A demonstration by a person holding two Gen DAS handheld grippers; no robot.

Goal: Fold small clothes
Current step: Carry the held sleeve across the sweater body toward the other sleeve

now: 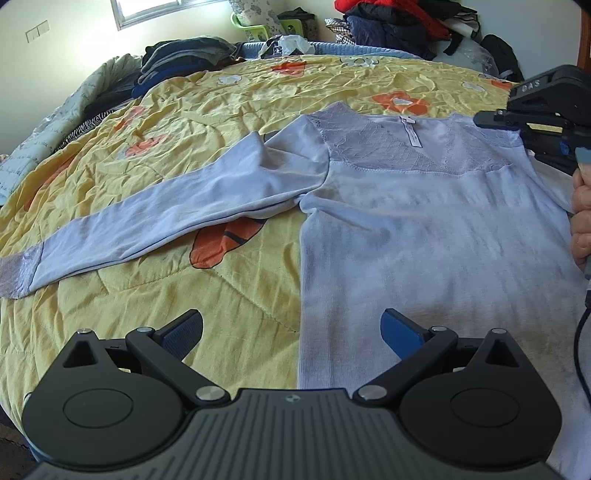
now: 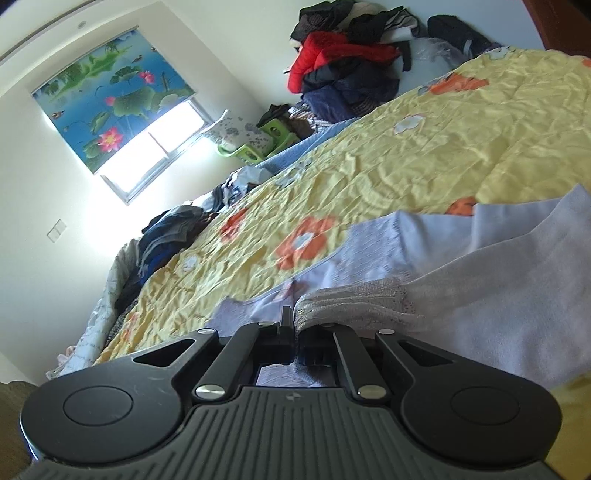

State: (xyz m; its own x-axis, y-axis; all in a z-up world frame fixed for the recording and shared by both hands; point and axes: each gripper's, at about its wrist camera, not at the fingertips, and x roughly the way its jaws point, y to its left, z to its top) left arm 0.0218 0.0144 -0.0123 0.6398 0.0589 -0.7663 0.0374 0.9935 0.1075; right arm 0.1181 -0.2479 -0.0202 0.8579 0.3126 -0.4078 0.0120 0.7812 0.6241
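A pale lilac long-sleeved top [image 1: 417,229] with a lace yoke lies flat on the yellow flowered quilt [image 1: 184,122], its left sleeve [image 1: 155,218] stretched out to the left. My left gripper [image 1: 291,332] is open and empty, hovering over the top's lower left edge. My right gripper [image 1: 517,123] is at the top's right shoulder. In the right wrist view it [image 2: 293,325] is shut on the lace shoulder fabric [image 2: 354,299], with the top [image 2: 498,295] bunched to the right.
Piles of dark folded clothes [image 1: 177,62] lie at the quilt's far left. A heap of jackets [image 1: 399,22] sits at the far right by the wall, with a green stool [image 1: 255,29] behind. A person's hand [image 1: 581,221] holds the right gripper.
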